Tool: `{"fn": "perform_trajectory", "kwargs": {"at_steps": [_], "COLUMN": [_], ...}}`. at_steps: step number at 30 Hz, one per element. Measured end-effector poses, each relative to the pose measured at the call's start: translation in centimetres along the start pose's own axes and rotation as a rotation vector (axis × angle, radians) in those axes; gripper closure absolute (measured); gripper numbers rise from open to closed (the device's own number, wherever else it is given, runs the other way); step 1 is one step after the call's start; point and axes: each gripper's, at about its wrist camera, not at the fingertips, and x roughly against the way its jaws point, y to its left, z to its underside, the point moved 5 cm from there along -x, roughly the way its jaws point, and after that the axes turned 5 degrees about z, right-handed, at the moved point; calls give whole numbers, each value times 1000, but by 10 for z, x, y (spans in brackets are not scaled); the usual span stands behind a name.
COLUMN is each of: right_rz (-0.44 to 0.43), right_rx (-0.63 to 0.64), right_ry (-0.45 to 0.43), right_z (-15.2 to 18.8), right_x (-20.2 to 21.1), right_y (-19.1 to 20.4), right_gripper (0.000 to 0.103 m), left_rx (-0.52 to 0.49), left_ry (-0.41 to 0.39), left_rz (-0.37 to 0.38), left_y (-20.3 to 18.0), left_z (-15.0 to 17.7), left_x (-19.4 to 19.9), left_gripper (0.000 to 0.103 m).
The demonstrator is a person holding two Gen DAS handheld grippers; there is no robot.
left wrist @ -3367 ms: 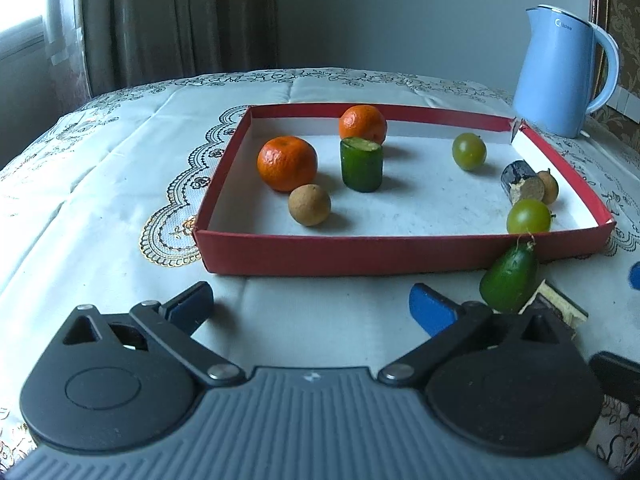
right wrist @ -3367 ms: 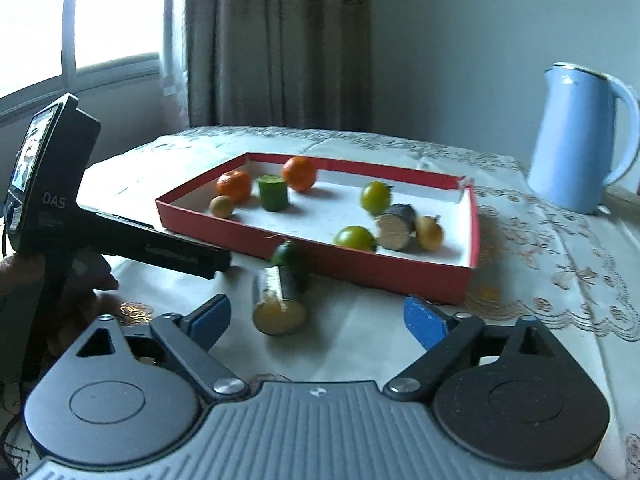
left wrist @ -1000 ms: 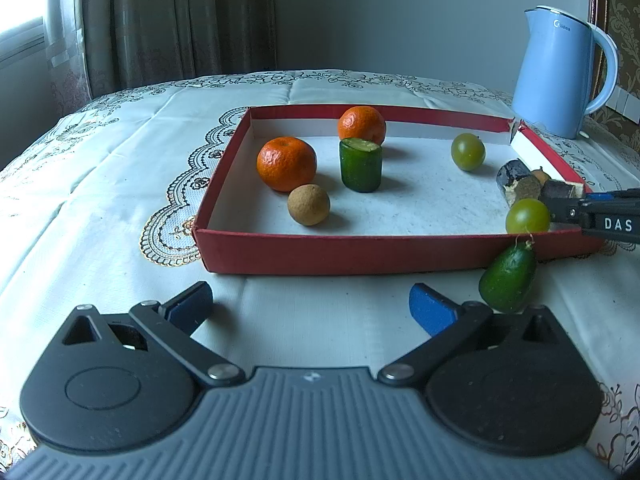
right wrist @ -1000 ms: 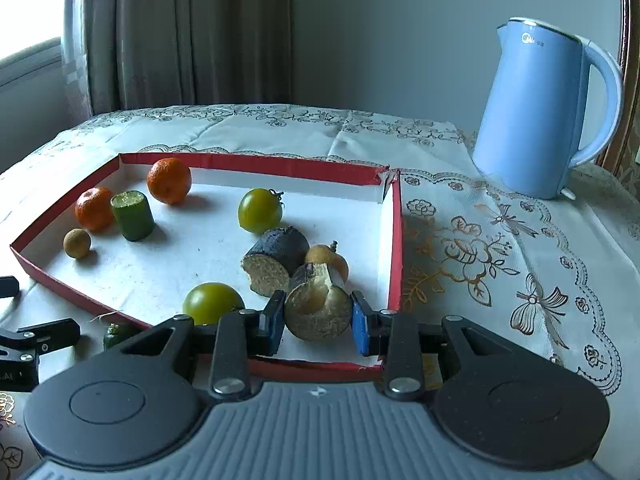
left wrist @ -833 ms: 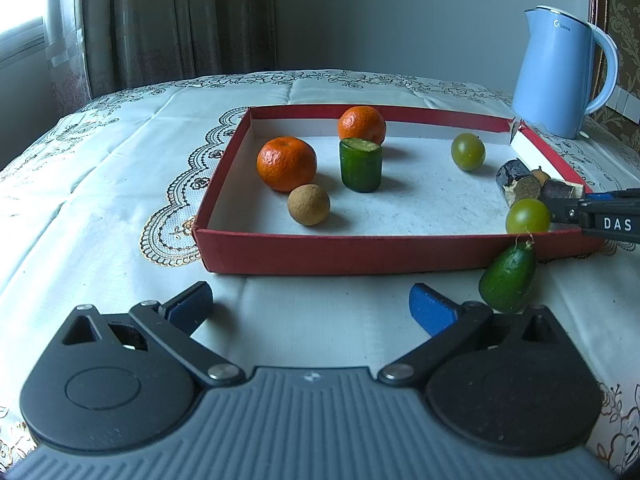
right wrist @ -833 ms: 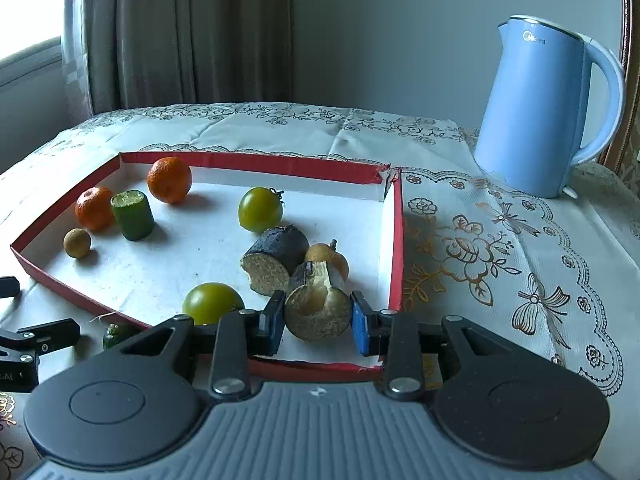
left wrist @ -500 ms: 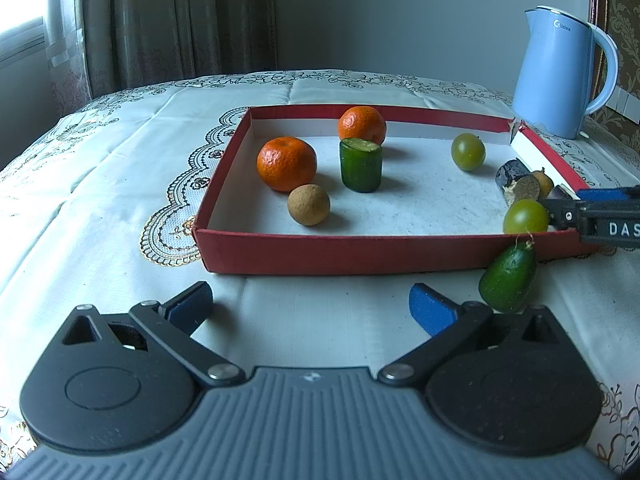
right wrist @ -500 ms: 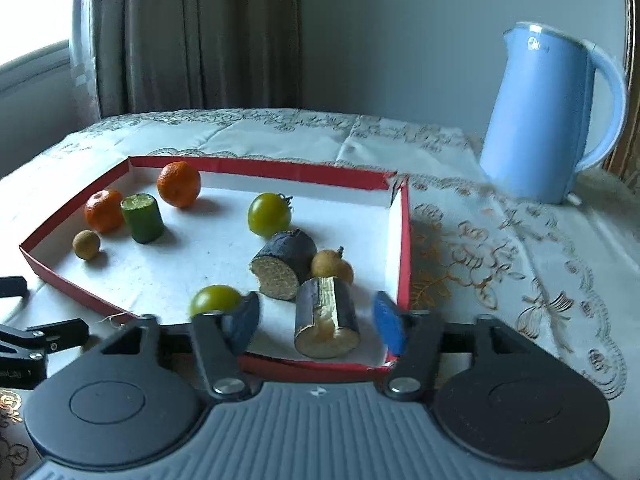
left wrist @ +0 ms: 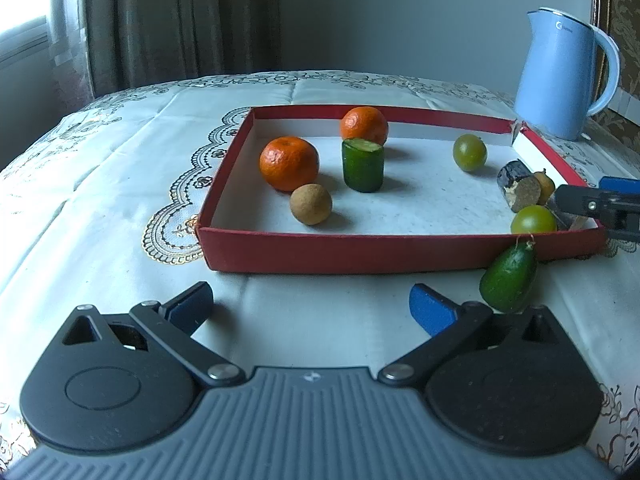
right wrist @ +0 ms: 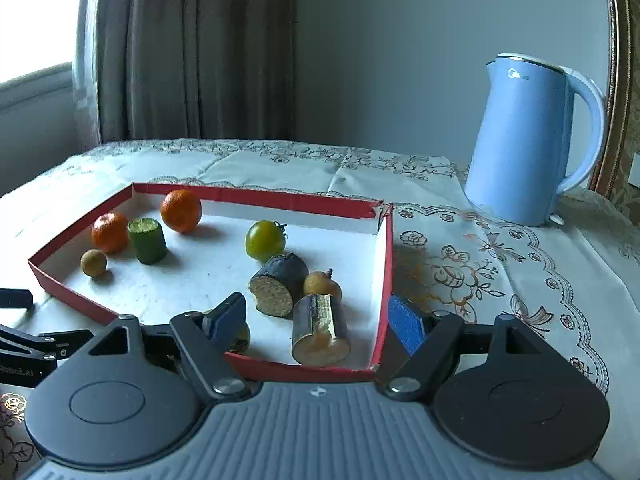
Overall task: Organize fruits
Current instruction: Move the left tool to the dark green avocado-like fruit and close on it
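Observation:
A red tray [right wrist: 304,200] holds two oranges, a cut cucumber piece [right wrist: 147,241], a longan, green tomatoes and a dark cane piece [right wrist: 280,290]. A second cane piece [right wrist: 320,330] lies in the tray's near right corner, between the fingers of my right gripper [right wrist: 318,320]. Its jaws are opening and the blue pads stand clear of the piece. My left gripper [left wrist: 310,306] is open over bare cloth in front of the tray [left wrist: 360,248]. A small green fruit [left wrist: 508,280] lies outside the tray against its front wall, just right of the left gripper's right finger.
A blue kettle [right wrist: 528,140] stands on the cloth right of the tray. The table carries an embroidered white cloth [left wrist: 120,184], with curtains and a wall behind. The right gripper [left wrist: 588,194] reaches over the tray's right corner in the left wrist view.
The right gripper's jaws went from shut on the cane piece to wide apart. The piece now rests on the tray floor. The left gripper has not moved.

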Motion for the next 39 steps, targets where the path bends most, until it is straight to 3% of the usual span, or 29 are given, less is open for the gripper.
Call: {"fn": "perform_trajectory", "kwargs": {"at_steps": [7, 12, 17, 22, 30, 34, 39], "right_rz": [2, 7, -3, 42, 91, 117, 104], "right_rx": [-10, -37, -54, -55, -97, -100, -103], "right_ry": [-4, -12, -3, -15, -67, -100, -106], "right_z": [5, 8, 10, 11, 10, 8, 8], "right_x": [4, 7, 8, 11, 22, 27, 28], "right_y": [-4, -11, -14, -17, -31, -34, -32], "right_gripper": [25, 25, 25, 23, 22, 20, 18], "left_rx": [-13, -1, -75, -101, -72, -67, -34], "left_ry": [-20, -36, -56, -73, -27, -34, -10], "left_rz": [1, 84, 78, 104, 85, 81, 91], "left_y": [-6, -21, -43, -61, -85, -90, -91], "left_z": [2, 11, 14, 9, 2, -2, -3], "left_x": [8, 24, 30, 33, 13, 9, 0], "left_gripper": [0, 0, 0, 0, 0, 10, 15]}}
